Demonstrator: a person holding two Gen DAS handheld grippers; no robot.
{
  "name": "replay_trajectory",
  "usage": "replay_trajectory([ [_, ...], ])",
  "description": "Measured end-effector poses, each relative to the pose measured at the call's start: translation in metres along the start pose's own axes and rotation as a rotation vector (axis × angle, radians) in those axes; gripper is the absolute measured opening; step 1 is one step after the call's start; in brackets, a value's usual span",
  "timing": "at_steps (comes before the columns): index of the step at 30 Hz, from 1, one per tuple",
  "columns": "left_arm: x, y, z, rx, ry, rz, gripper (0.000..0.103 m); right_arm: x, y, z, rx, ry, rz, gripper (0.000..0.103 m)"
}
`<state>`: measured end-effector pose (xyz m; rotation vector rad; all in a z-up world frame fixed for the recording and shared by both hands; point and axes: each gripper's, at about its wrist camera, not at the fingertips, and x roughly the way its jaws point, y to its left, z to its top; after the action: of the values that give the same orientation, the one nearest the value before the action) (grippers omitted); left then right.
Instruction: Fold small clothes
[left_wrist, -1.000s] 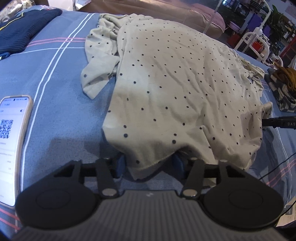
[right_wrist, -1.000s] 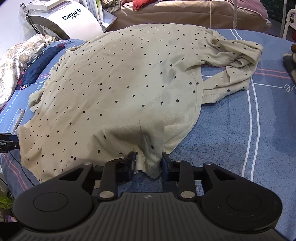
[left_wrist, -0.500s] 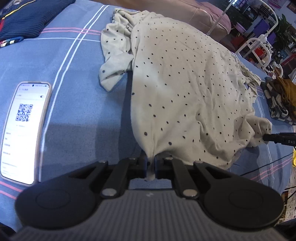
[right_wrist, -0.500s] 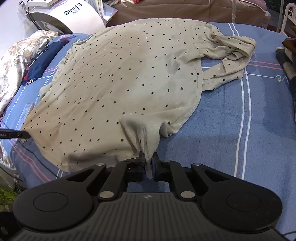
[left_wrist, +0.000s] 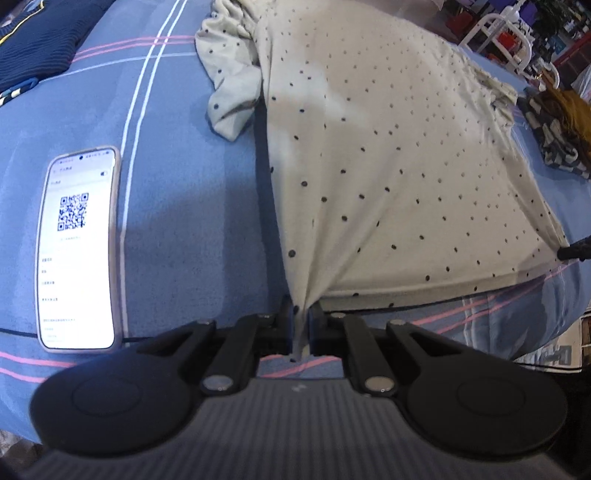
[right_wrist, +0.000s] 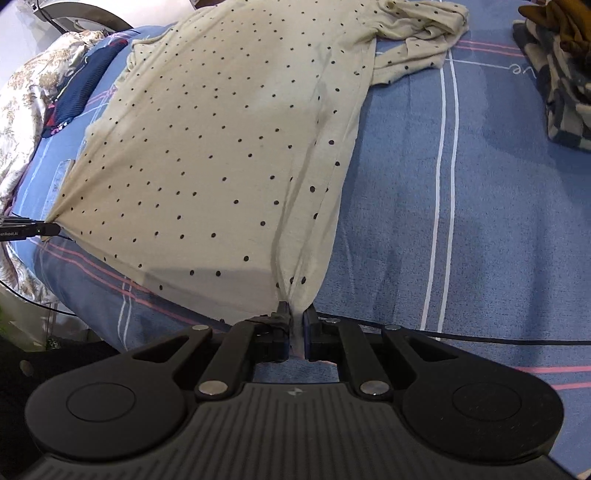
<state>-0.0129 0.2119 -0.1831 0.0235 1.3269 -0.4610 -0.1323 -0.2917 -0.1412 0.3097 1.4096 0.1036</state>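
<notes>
A cream shirt with small black dots lies on the blue striped bed, pulled taut along its near hem. My left gripper is shut on the hem's left corner. My right gripper is shut on the hem's right corner of the same shirt. Each gripper's tip shows at the far hem corner in the other's view: the right gripper's and the left gripper's. The sleeves lie bunched at the far end.
A phone with a QR code on its lit screen lies left of the shirt. A dark blue garment lies at the far left. Folded checked clothes sit at the right. A black cable runs across the bed's near edge.
Both grippers have shut on the hem corners and pulled back toward the bed's near edge. The crumpled hem is now stretched flat and taut between them.
</notes>
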Motion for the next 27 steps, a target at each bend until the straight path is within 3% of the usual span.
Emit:
replay_trajectory([
  [2, 0.014, 0.002, -0.003, 0.006, 0.017, 0.014, 0.007, 0.016, -0.002, -0.003, -0.011, 0.018, -0.004, 0.012],
  [6, 0.023, -0.004, -0.005, 0.116, 0.007, 0.049, 0.010, 0.036, -0.004, -0.010, 0.008, 0.045, -0.014, 0.019],
  [7, 0.021, -0.006, -0.005, 0.130, 0.011, 0.044, 0.015, 0.033, -0.006, -0.012, 0.026, 0.028, -0.006, 0.026],
  [9, 0.016, -0.009, -0.006, 0.142, 0.040, 0.052, 0.048, 0.023, -0.013, -0.017, 0.080, 0.007, -0.015, 0.055],
  [10, 0.013, -0.012, -0.007, 0.145, 0.061, 0.081, 0.083, 0.018, -0.017, -0.020, 0.101, 0.003, -0.036, 0.075],
  [11, 0.007, -0.015, -0.009, 0.145, 0.071, 0.128, 0.100, 0.010, -0.020, -0.022, 0.115, -0.005, -0.069, 0.076],
  [13, -0.012, -0.021, -0.010, 0.150, 0.045, 0.166, 0.099, -0.007, -0.026, -0.022, 0.102, -0.047, -0.139, 0.077],
  [15, -0.029, -0.026, -0.007, 0.128, 0.026, 0.153, 0.099, -0.020, -0.028, -0.014, 0.074, -0.077, -0.173, 0.079],
  [18, -0.043, -0.044, 0.016, 0.126, -0.015, 0.123, 0.100, -0.027, -0.033, 0.015, 0.057, -0.136, -0.191, 0.090],
  [22, -0.025, -0.089, 0.069, 0.181, -0.048, 0.108, 0.103, -0.014, -0.051, 0.069, 0.110, -0.246, -0.157, 0.090],
  [27, 0.007, -0.136, 0.114, 0.138, -0.122, 0.034, 0.103, 0.022, -0.071, 0.127, 0.253, -0.309, -0.168, 0.087],
])
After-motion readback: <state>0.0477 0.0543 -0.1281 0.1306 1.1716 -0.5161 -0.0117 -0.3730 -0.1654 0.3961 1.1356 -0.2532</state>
